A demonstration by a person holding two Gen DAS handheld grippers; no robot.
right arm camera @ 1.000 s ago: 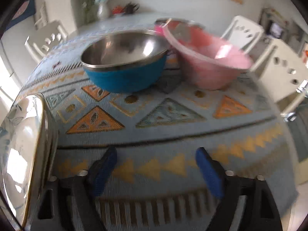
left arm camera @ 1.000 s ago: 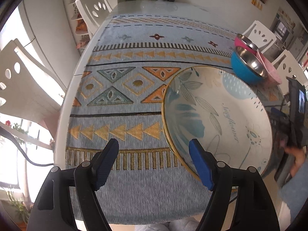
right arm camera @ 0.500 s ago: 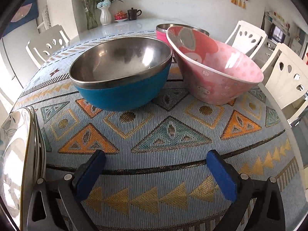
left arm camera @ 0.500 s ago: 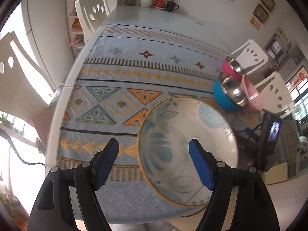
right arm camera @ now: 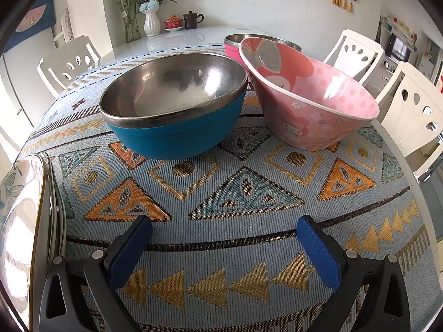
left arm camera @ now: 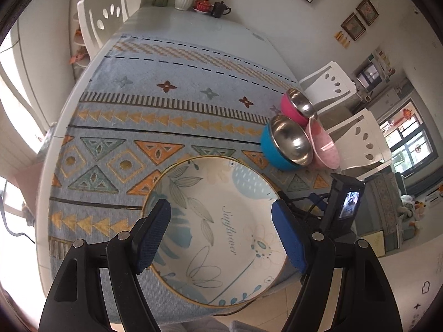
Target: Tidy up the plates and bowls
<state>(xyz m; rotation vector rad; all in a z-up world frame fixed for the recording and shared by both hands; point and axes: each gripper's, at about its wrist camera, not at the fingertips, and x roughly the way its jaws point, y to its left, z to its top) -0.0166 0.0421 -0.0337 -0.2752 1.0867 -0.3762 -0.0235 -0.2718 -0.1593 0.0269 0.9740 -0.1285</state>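
Hovering left gripper (left arm camera: pixel 221 238), jaws apart, above floral plate (left arm camera: pixel 218 229) | right gripper (right arm camera: pixel 224 249) jaws apart, blue steel bowl (right arm camera: pixel 177 110) at 12 o'clock

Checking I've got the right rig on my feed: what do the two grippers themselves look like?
The left gripper and right gripper match: glossy black plastic finger arms with cut-out slots and silver pivot screws, each ending in a blue textured rubber pad. No markings, cables or sleeves show on either.
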